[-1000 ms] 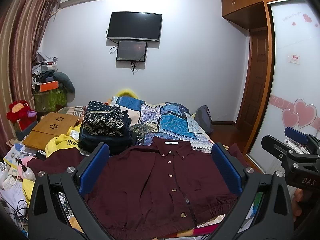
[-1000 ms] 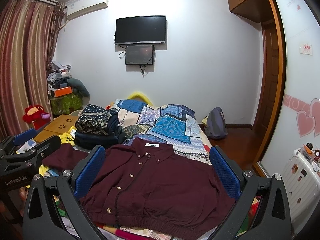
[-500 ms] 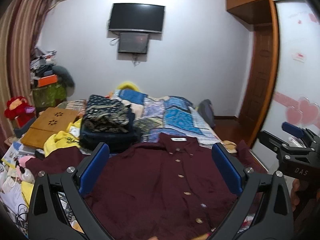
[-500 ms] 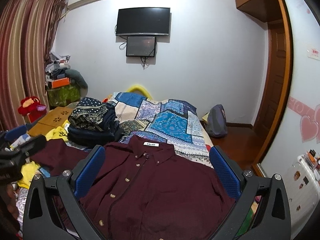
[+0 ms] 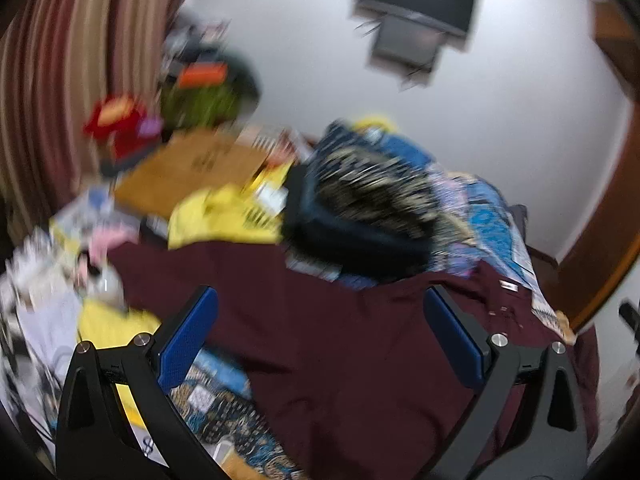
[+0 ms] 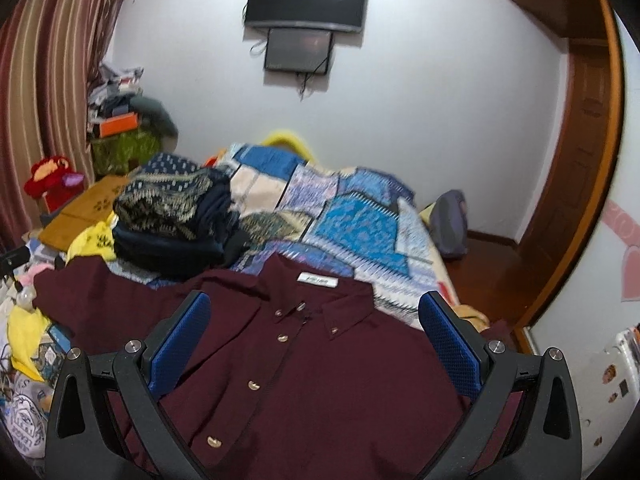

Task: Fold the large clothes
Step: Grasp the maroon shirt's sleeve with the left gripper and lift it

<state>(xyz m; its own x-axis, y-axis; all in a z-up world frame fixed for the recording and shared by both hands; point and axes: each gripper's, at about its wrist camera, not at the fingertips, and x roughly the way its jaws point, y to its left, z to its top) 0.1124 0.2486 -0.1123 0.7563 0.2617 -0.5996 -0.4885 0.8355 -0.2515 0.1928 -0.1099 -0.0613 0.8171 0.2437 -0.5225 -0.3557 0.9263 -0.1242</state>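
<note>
A maroon button-up shirt (image 6: 320,360) lies flat, front up, on the near end of the bed, collar away from me, its left sleeve spread out to the left (image 6: 92,292). It also shows in the blurred left wrist view (image 5: 340,340). My right gripper (image 6: 316,344) is open and empty, hovering over the shirt's chest below the collar. My left gripper (image 5: 320,344) is open and empty, tilted, over the shirt's left shoulder and sleeve.
A stack of folded dark and patterned clothes (image 6: 172,220) sits on the patchwork quilt (image 6: 352,224) behind the shirt. Yellow garments (image 5: 224,216), a wooden lap table (image 6: 84,208) and clutter lie left. A door and wardrobe (image 6: 572,184) stand on the right.
Both grippers have come lower and closer over the shirt. The left one has swung left and tilted, which blurs its view. Both stay open.
</note>
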